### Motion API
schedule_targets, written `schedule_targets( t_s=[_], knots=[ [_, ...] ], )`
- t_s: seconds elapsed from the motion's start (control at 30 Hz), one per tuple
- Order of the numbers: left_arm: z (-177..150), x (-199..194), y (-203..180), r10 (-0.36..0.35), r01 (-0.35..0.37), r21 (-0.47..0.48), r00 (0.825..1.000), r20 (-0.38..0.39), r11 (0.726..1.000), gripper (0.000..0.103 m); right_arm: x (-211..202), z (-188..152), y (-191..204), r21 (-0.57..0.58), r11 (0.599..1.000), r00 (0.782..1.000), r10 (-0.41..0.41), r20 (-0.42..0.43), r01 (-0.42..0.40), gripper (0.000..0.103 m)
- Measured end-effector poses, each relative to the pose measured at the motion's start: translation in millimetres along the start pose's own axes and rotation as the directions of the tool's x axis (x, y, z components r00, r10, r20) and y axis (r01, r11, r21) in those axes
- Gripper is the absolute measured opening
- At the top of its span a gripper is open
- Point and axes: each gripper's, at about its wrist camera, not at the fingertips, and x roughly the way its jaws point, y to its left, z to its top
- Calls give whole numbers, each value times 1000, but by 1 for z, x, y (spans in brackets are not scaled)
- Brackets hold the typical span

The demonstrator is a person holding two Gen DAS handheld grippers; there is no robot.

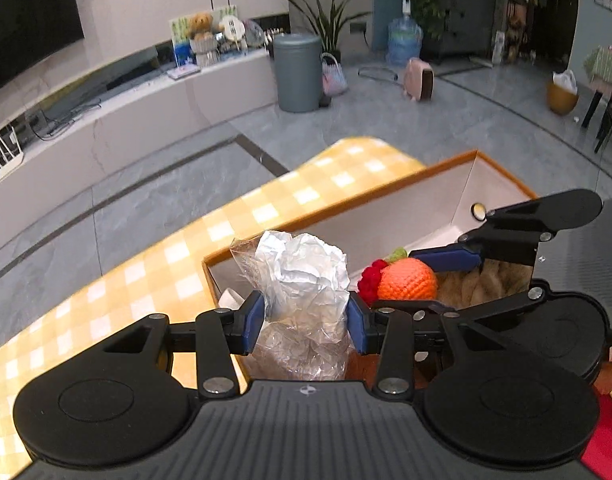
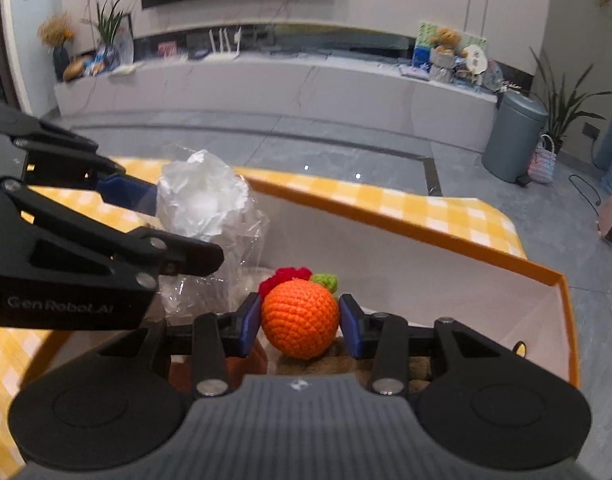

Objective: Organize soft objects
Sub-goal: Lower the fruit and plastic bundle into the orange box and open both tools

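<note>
Both claws are hanging over the orange-rimmed box [image 2: 425, 236] now, each one loaded. The left claw [image 1: 304, 316] is clenching a crinkly clear plastic bag [image 1: 306, 280] stuffed with white paper, right at the box's near-left corner. The right claw [image 2: 300, 322] is gripping a crocheted orange [image 2: 300, 318], with its red crocheted tuft [image 2: 284, 276] and green leaf [image 2: 325, 280] poking up behind, just above a brown fuzzy thing [image 2: 345, 360] lying inside the box.

The danger, as I'm reading it: that bag is slippery and loose, and the blue pads [image 1: 253, 320] are pinching only its middle, so it is liable to slide out or shed its stuffing on the wrong side of the box wall, onto the yellow checked table [image 1: 146, 272]. The two claws are also crowding each other beside the box's left end; a careless swing is likely to knock one load off. The round orange may roll once freed, though the fuzzy thing should be cushioning it.

Writing: the left claw's body, seen from the right wrist, is reading "Gen Robot AI" [image 2: 60, 305].
</note>
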Motion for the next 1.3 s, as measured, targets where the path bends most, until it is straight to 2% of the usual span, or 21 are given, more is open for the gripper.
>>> schedule_targets(
  t_s=[0.2,0.3,0.37,0.43,0.53,0.57,0.8,0.87,0.97,1.17,1.23,1.27,1.3],
  knots=[
    [-6,10,1,0,0,-5,1000,-25,1000,53,12,-2,-4,-24,1000,999,-7,-41,6,42],
    [-6,9,4,-2,2,-23,1000,-11,1000,61,10,-2,-3,-32,999,999,-13,-37,12,48],
    [-7,5,6,-11,10,-39,1000,-3,999,73,8,-2,-2,-38,999,999,-20,-40,19,49],
    [-8,0,7,-7,7,-45,1000,9,999,79,4,-2,-1,-39,999,999,-22,-38,20,50],
    [-5,-10,7,-8,9,-43,1000,24,999,84,-5,1,2,-45,998,999,-41,-27,39,61],
    [-4,-14,6,-10,11,-39,1000,27,999,85,-9,1,3,-49,998,999,-45,-22,44,64],
    [-1,-50,-5,-16,18,-34,998,53,999,85,-51,3,7,-16,997,997,-70,-28,70,64],
    [-3,-64,-8,-26,29,-44,997,67,999,85,-68,1,8,2,997,997,-75,-27,75,65],
    [-8,-86,-13,-26,31,-47,995,93,998,85,-100,-5,13,25,996,996,-87,-17,87,74],
    [-22,-131,-30,-33,41,-63,992,120,997,85,-160,-19,25,64,995,997,-72,-10,72,75],
    [-28,-149,-35,-42,50,-62,990,132,997,85,-181,-27,30,74,994,997,-75,2,75,82],
    [-31,-157,-37,-40,49,-60,990,138,997,85,-191,-31,34,79,994,997,-81,13,80,90],
    [-36,-166,-40,-34,42,-57,988,148,997,85,-202,-36,37,83,993,996,-85,30,83,91]
  ],
)
